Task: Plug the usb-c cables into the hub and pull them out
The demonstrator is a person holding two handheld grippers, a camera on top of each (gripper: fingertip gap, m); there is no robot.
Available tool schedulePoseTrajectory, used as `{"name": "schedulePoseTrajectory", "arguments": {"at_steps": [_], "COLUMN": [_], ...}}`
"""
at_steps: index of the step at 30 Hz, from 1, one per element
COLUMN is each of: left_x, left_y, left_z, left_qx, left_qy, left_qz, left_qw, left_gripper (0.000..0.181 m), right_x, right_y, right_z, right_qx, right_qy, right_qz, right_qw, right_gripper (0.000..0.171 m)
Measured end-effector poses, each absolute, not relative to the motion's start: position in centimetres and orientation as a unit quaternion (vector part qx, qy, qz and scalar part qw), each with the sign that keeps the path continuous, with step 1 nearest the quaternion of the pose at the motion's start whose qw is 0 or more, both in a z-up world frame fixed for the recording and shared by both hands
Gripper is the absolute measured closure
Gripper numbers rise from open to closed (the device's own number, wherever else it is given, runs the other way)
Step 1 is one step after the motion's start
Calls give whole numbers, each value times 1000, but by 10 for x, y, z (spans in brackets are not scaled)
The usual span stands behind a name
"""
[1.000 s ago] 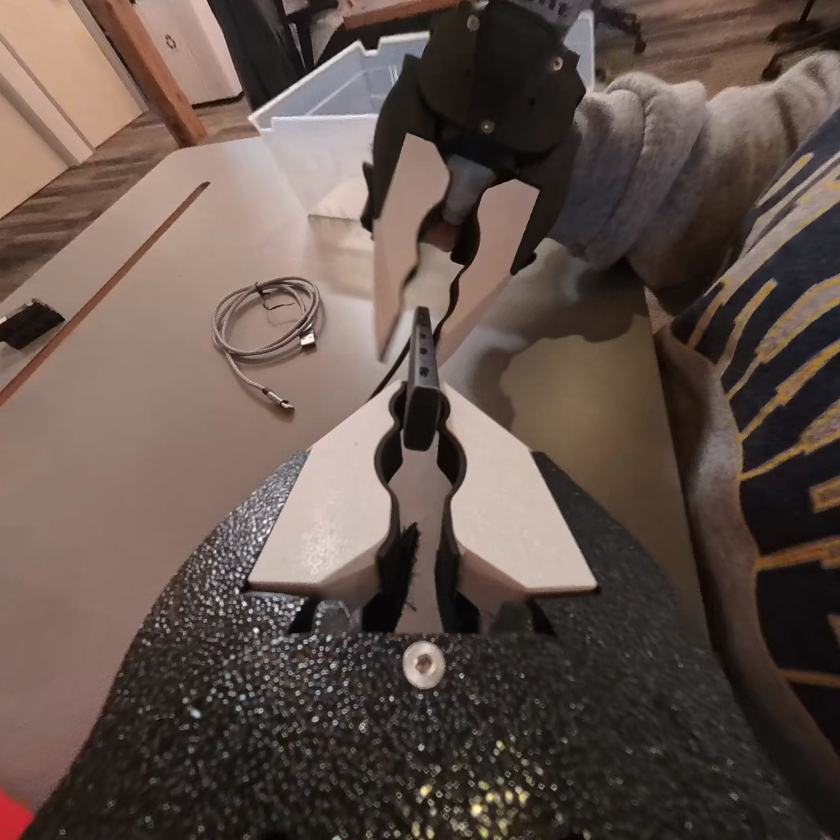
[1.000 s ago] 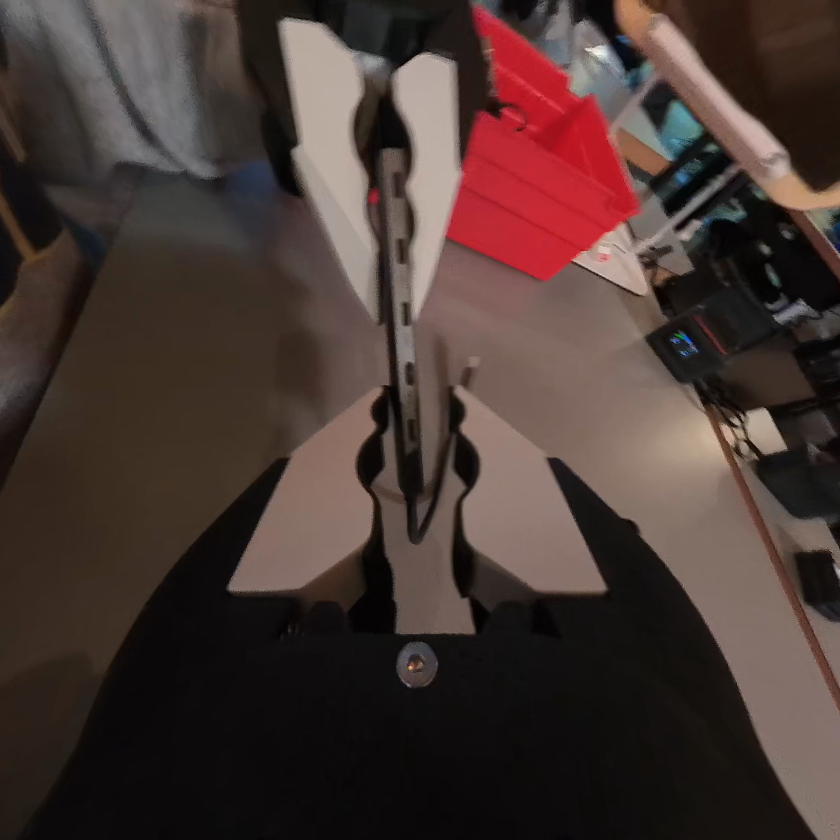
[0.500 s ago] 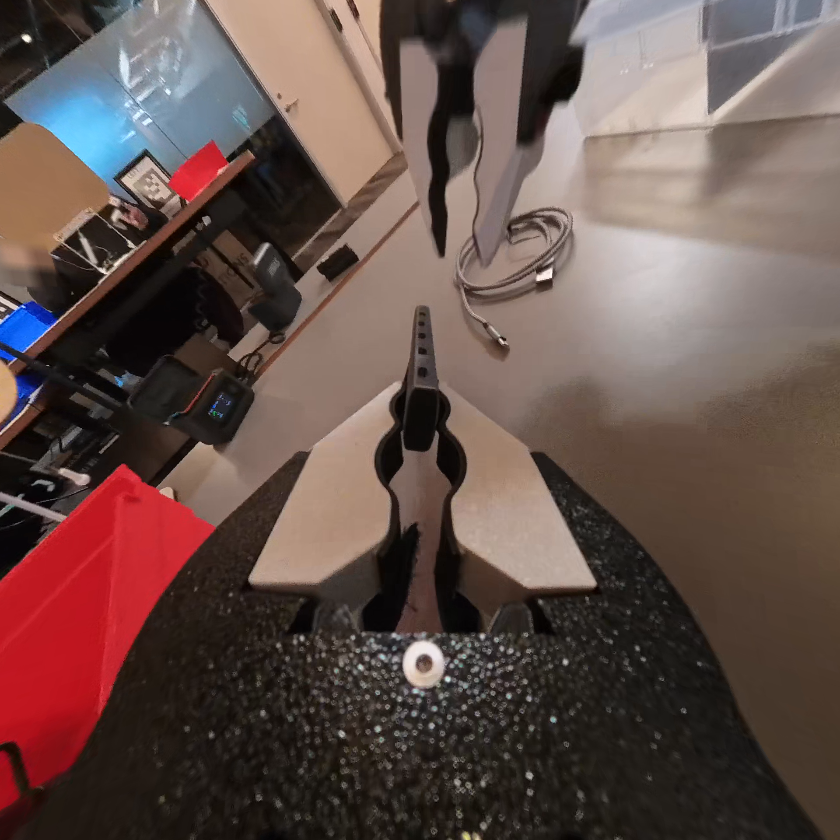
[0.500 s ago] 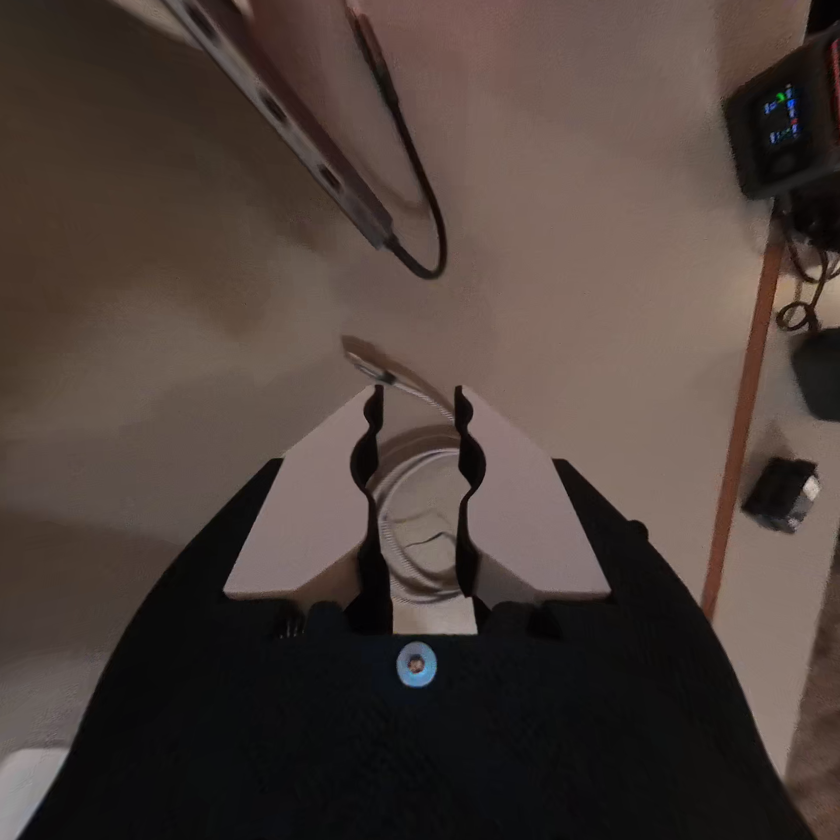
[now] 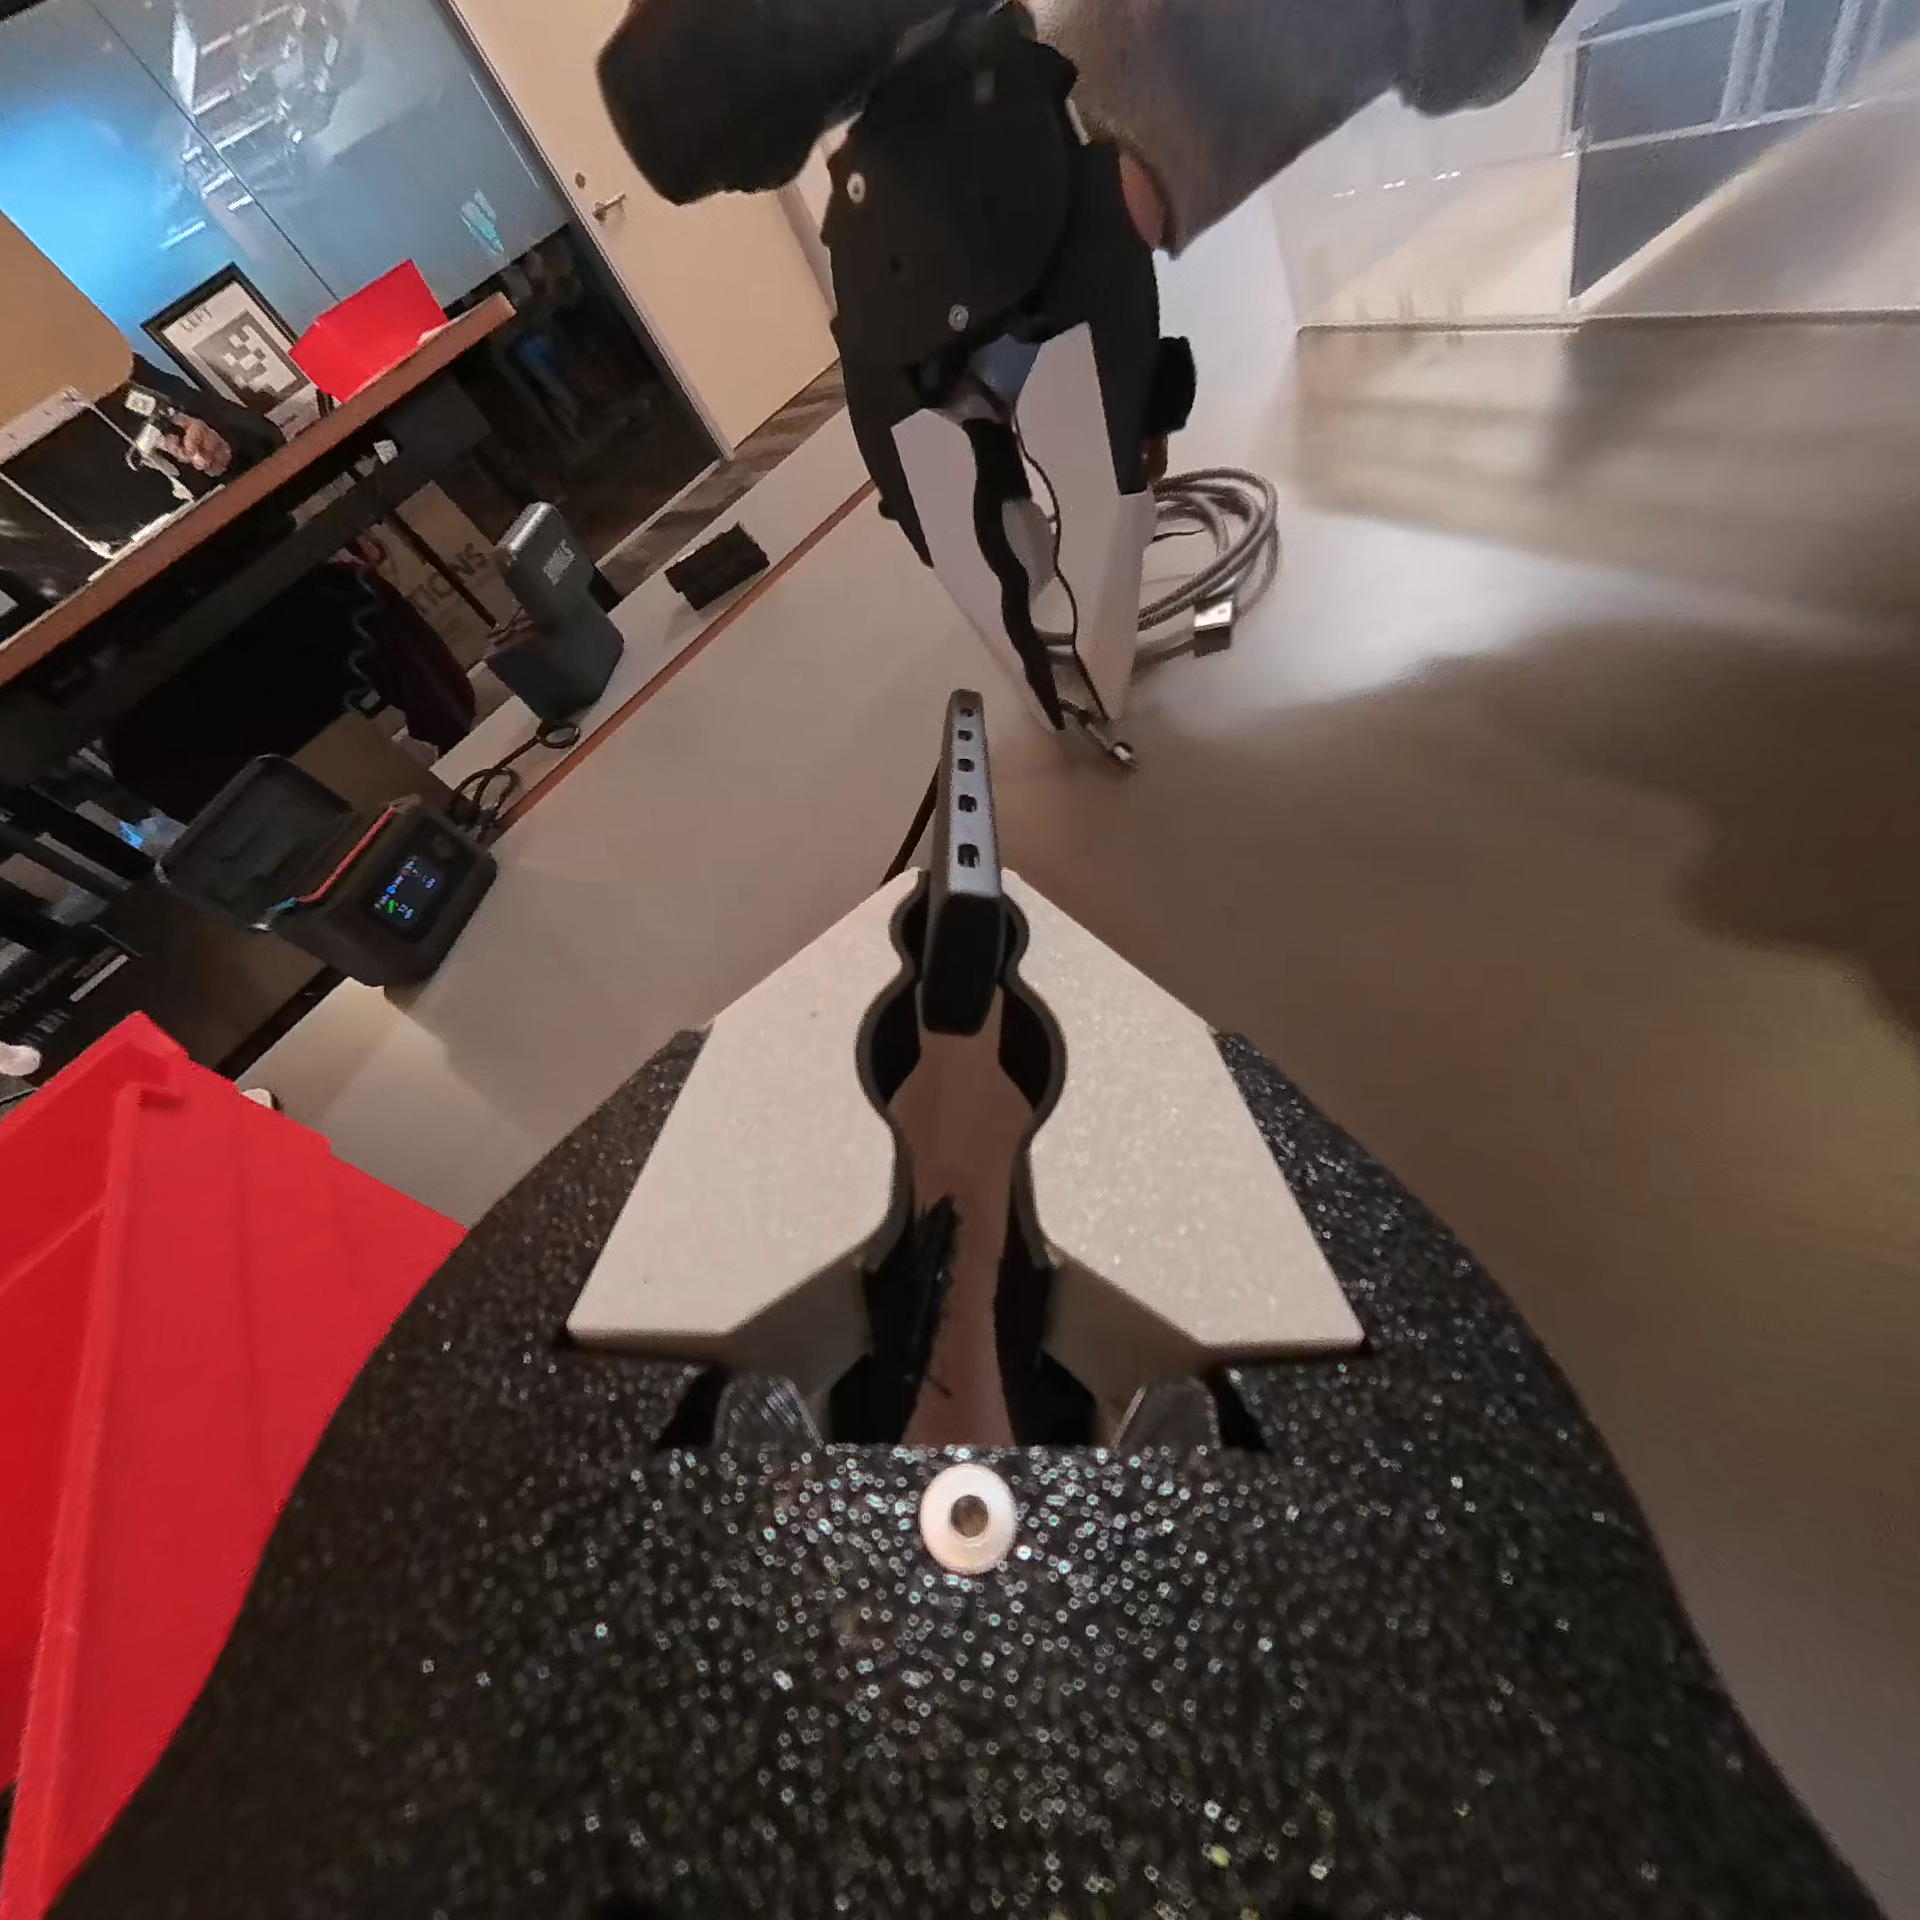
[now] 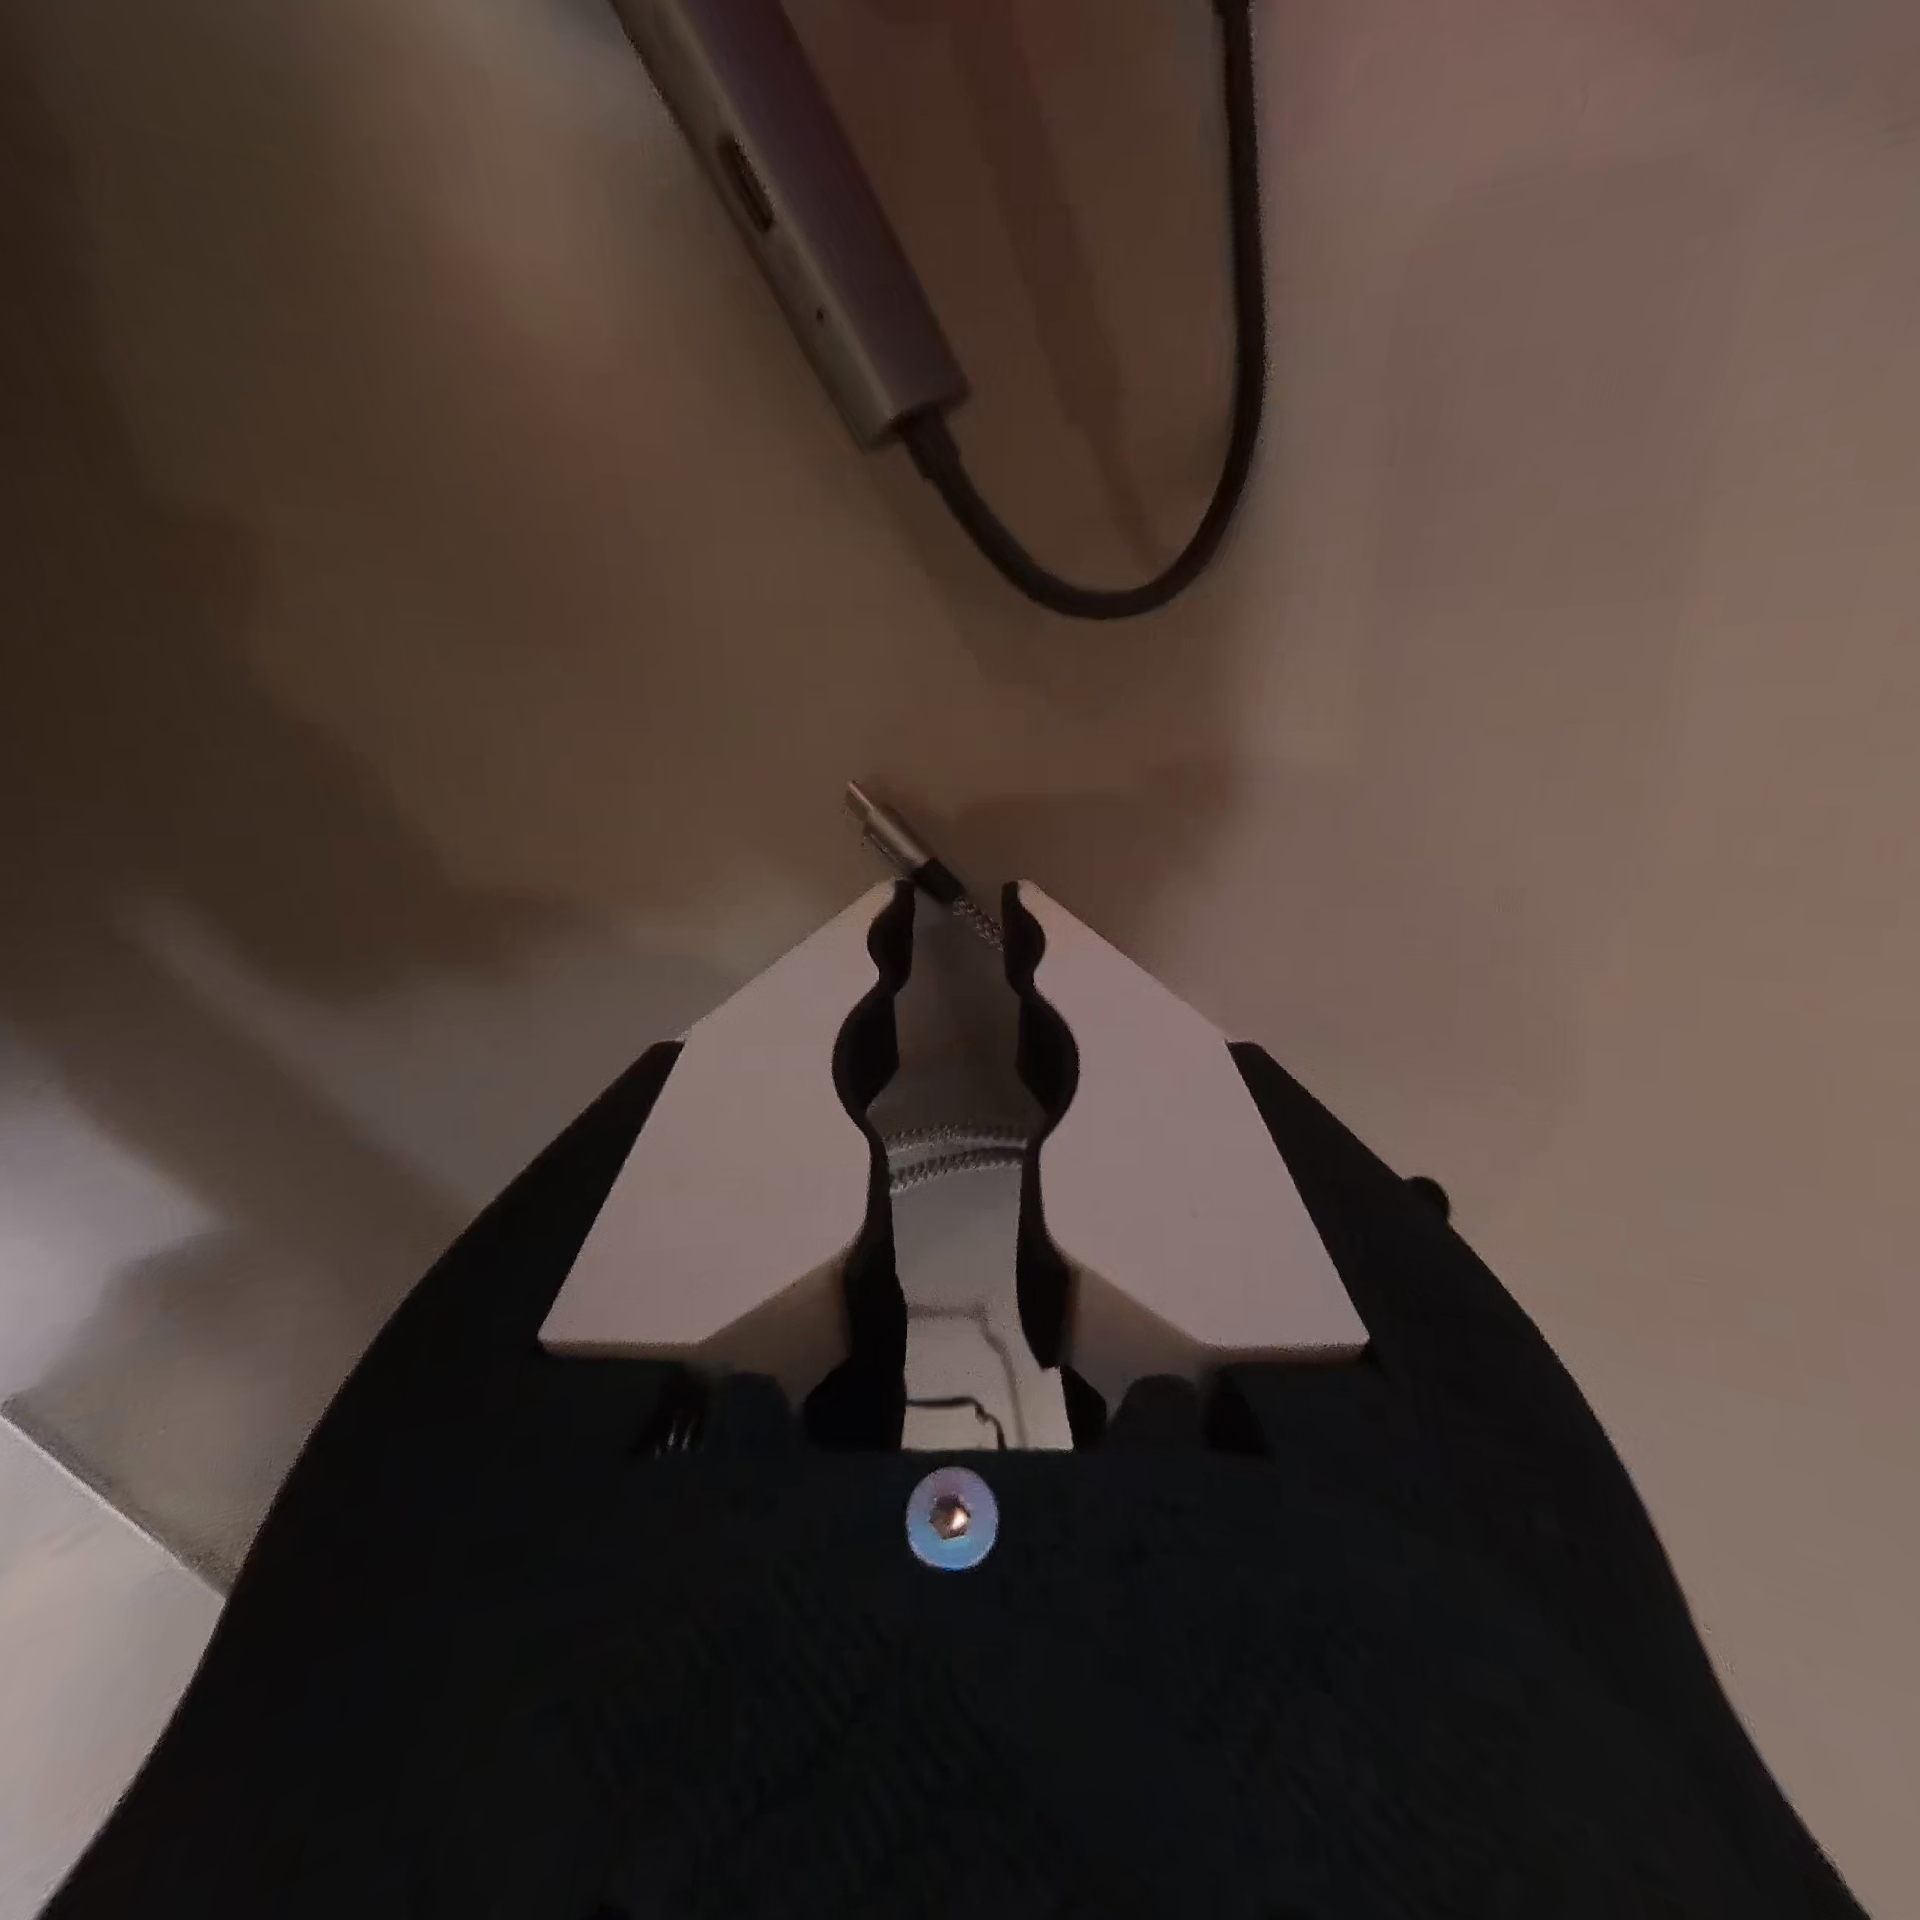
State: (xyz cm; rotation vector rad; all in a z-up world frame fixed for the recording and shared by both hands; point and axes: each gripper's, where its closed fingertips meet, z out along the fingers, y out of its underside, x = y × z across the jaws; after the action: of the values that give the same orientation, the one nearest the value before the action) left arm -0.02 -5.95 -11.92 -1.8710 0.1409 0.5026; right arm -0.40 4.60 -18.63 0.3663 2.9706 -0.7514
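Observation:
My left gripper (image 5: pixel 961 909) is shut on a slim grey USB hub (image 5: pixel 964 800), held on edge above the table with its row of ports facing up. The hub also shows at the top of the right wrist view (image 6: pixel 831 260), with its black lead (image 6: pixel 1143 582) looping down. My right gripper (image 6: pixel 958 894) points down at the table and is open. Its tips straddle a braided silver cable (image 6: pixel 961 909) just behind the USB-C plug (image 6: pixel 878 821). In the left wrist view the right gripper (image 5: pixel 1070 707) stands on the cable's end, with the coil (image 5: pixel 1216 551) behind it.
A red bin (image 5: pixel 156 1351) sits close at my left. A black power unit with a small screen (image 5: pixel 343 883) stands past the table's left edge. A small black block (image 5: pixel 717 566) lies near that edge. A white object (image 6: pixel 62 1507) is at the lower left of the right wrist view. Tip to tip, the grippers are about 12 centimetres apart.
The right gripper has left the hub, dropped to the table and set its tips around the braided cable behind the plug. The left gripper still holds the hub and has swung round.

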Motion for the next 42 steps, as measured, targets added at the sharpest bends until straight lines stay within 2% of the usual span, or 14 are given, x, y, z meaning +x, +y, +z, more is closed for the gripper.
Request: {"name": "schedulePoseTrajectory", "arguments": {"at_steps": [3,6,8,15,21,30,42], "left_x": [-1,-1,-3,-26,-31,-23,-23], "left_y": [-58,-56,-56,-46,-40,-37,-39], "left_z": [-121,-124,-124,-121,-124,-135,-137], "left_qx": [-798,-802,-804,-828,-834,-833,-834], "left_qy": [57,57,51,-7,16,69,61], "left_qz": [203,198,199,209,251,306,293], "left_qw": [565,561,558,520,491,455,462], "left_gripper": [174,175,174,175,175,175,175], "right_x": [-7,0,-2,-22,-10,-7,-13], "right_y": [43,40,40,22,2,13,12], "right_z": [-188,-187,-179,-98,-82,-112,-122], "right_qx": [116,128,139,140,59,25,5], "right_qy": [960,956,955,927,892,854,832], "right_qz": [-254,-259,-258,-227,-47,86,86], "right_qw": [32,59,34,-262,-446,-512,-547], "right_gripper": [155,166,167,167,167,167,167]}}
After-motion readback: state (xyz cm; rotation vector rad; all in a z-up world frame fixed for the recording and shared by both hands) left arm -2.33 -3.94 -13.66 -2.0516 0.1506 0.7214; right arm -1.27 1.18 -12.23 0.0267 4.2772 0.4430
